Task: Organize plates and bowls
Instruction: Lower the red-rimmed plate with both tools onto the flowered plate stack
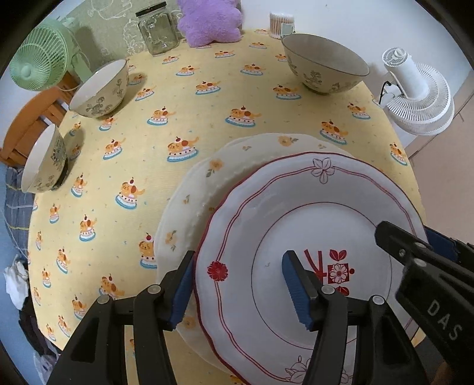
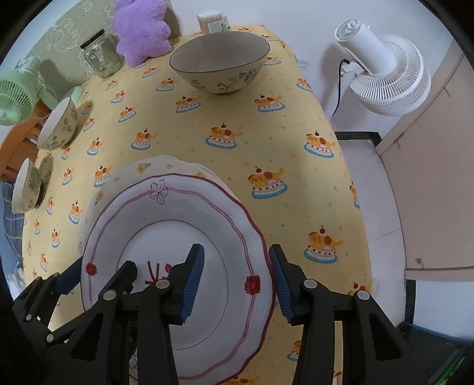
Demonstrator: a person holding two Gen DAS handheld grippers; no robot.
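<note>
A white plate with a red rim lies on top of a cream plate with orange flowers on the yellow tablecloth. My left gripper is open, its jaws astride the red-rimmed plate's left edge. My right gripper is open, astride the same plate's right edge; it also shows in the left wrist view. A large grey bowl stands at the far side. Two smaller floral bowls stand at the left.
A glass jar, a purple plush toy and a cotton swab box stand at the table's far edge. A green fan is at the left, a white fan beyond the right edge.
</note>
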